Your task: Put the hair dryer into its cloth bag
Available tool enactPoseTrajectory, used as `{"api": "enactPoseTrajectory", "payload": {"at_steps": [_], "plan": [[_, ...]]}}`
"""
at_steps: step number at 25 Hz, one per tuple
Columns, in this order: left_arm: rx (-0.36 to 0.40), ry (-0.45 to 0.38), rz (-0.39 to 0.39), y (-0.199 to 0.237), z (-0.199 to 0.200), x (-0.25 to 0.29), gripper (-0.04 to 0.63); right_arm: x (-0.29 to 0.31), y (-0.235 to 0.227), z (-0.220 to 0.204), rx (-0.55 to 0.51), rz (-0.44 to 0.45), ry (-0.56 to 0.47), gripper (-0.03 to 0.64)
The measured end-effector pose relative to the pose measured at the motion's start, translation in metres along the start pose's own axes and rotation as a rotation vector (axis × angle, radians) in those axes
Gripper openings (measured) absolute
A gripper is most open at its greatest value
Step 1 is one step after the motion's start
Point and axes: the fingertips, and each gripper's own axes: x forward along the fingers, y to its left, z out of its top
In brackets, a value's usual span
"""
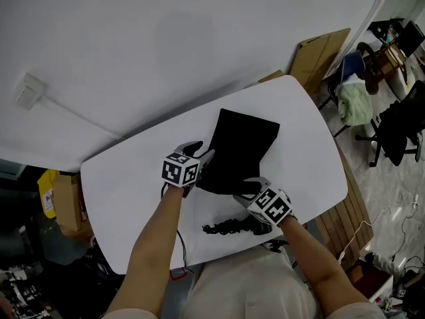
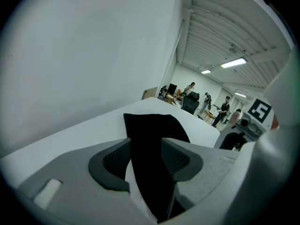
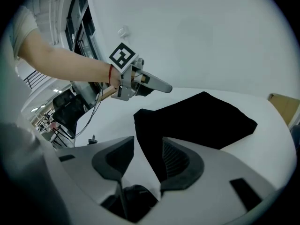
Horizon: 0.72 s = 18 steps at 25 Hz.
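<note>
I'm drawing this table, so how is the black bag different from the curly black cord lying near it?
The cloth bag is wide, flat and smooth; the coiled cord is thin and curly. The cloth bag lies near the middle of the white table; the coiled cord lies by the near edge, beside the right gripper. Both are black and rest on the table.

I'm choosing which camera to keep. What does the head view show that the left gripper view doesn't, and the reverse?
Only the head view: a tangled black cord by the table's near edge. Only the left gripper view: the left gripper up close, its jaws apart with the cloth bag seen through the gap, and people in a far room. Both: the bag, the white table, the right gripper.
</note>
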Motion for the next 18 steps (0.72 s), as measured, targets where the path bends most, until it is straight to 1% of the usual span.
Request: {"api": "enactPoseTrajectory", "payload": {"at_steps": [4,9,14,18], "plan": [[0.014,0.039,0.006,0.017,0.007,0.023,0.190,0.006,-0.004,-0.005,-0.006,-0.006,0.025,0.193],[0.070,0.109,0.014,0.032,0.020,0.057,0.190,0.008,-0.011,-0.012,-0.014,-0.012,0.059,0.195],[0.101,0.182,0.027,0.047,0.025,0.092,0.190,0.007,-0.017,-0.011,0.016,-0.009,0.052,0.195],[0.101,0.204,0.020,0.054,0.033,0.114,0.190,0.005,-0.017,-0.009,0.037,-0.007,0.048,0.195]]}}
